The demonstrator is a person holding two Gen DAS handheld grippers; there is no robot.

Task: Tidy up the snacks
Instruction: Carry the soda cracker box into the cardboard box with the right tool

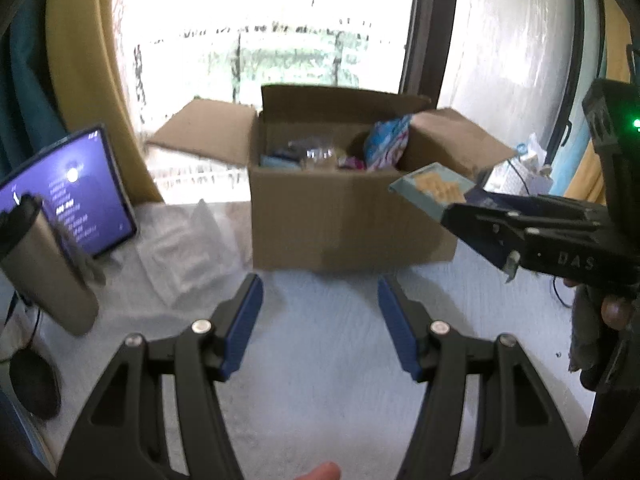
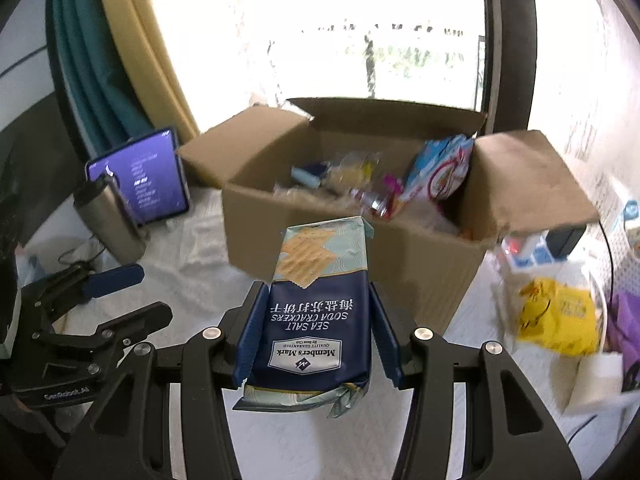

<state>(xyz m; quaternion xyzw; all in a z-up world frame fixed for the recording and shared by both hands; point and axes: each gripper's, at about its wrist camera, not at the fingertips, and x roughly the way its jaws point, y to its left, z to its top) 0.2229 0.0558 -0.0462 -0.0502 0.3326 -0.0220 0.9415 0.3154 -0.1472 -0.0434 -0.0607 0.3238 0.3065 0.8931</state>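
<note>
Left hand-held gripper (image 1: 320, 320) gapes empty; right hand-held gripper (image 2: 316, 332) clamps a cracker pack (image 2: 316, 308).
The pack's long axis points up-frame at the open cardboard box (image 2: 340, 240), mid-frame just beyond; the right one is nearer the box.

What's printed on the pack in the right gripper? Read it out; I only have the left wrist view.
Observer: The cracker pack reads "Sea Salt Soda Crackers", Member's Mark; the label is upside down to the right wrist camera.
Operator: Tell me how it is gripped.
Observer: The right gripper is shut on its dark blue half, one pad on each long side. The end with the cracker picture points toward the cardboard box.
Operator: Report what lies right of the box.
Observer: A yellow bag lies on the table there, apart from the box; it is too blurred to read.
</note>
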